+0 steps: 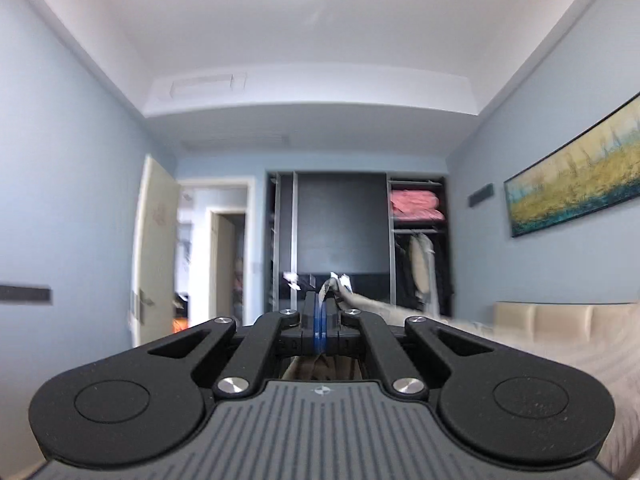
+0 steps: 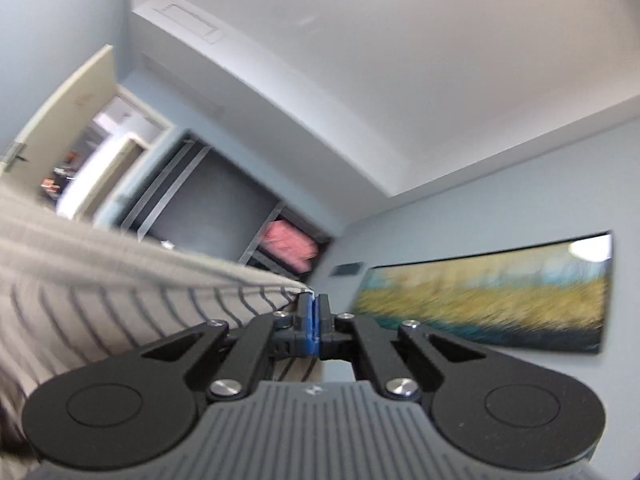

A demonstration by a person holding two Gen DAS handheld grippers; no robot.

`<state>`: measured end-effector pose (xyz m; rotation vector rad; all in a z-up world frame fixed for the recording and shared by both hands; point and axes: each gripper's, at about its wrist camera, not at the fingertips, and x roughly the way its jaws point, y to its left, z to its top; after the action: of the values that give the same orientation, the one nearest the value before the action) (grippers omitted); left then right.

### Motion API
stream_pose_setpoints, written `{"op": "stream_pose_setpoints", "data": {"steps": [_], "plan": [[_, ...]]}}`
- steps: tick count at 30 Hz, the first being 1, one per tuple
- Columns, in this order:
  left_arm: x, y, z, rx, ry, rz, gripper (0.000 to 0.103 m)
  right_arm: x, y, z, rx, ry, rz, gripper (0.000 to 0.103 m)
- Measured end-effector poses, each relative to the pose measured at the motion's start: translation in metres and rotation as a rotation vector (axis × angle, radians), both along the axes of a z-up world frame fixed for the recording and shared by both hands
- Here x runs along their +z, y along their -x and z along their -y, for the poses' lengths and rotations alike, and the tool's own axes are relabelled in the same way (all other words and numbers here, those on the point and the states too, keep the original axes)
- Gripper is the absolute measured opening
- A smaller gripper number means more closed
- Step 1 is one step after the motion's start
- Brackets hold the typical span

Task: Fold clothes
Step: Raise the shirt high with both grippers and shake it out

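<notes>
Striped garment is hanging taut between both tools, raised above the bed. Right gripper and left gripper are each pinching an edge, jaws pressed together on cloth. Advice: keep the top edge level and tensioned before laying down. Beige with thin dark stripes. Wardrobe far behind.

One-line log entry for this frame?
task: fold clothes | left gripper: shut on striped garment | right gripper: shut on striped garment | garment: lifted, stretched between both
</notes>
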<state>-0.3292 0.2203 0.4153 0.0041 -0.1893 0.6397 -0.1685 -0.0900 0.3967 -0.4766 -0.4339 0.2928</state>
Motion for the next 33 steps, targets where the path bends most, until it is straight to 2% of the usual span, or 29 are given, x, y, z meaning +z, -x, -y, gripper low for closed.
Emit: {"op": "stream_pose_setpoints", "data": {"steps": [3,5,7,10,12,15,18,25,28,33], "plan": [[0.008,0.007,-0.012,0.034,0.049,0.027,0.000,-0.022,0.003,-0.015,0.021,0.025,-0.030,0.001],[0.002,0.001,-0.018,0.035,0.065,-0.013,0.000,-0.028,-0.001,-0.015,-0.004,0.004,-0.027,0.001],[-0.008,-0.006,-0.019,0.010,0.082,-0.062,0.000,-0.023,-0.010,0.000,-0.066,-0.056,0.002,0.001],[-0.018,-0.011,-0.007,-0.029,0.060,-0.090,0.000,-0.007,-0.018,0.023,-0.134,-0.149,0.033,0.001],[-0.016,-0.007,-0.005,-0.017,0.050,-0.050,0.000,-0.007,-0.009,0.024,-0.112,-0.141,0.042,0.001],[-0.009,0.009,-0.009,-0.022,0.098,-0.011,0.000,-0.012,0.013,0.023,-0.082,-0.111,0.097,0.001],[-0.011,0.020,-0.001,-0.016,0.057,-0.001,0.000,-0.015,0.027,0.042,-0.035,-0.178,0.107,0.001],[-0.006,0.075,0.023,-0.068,0.009,0.122,0.000,-0.027,0.060,0.079,-0.011,-0.233,0.205,0.001],[0.003,0.085,0.027,-0.070,-0.019,0.162,0.000,-0.024,0.073,0.088,-0.006,-0.249,0.245,0.001],[0.010,0.074,0.011,-0.066,0.001,0.175,0.000,-0.021,0.071,0.082,0.001,-0.252,0.255,0.001]]}}
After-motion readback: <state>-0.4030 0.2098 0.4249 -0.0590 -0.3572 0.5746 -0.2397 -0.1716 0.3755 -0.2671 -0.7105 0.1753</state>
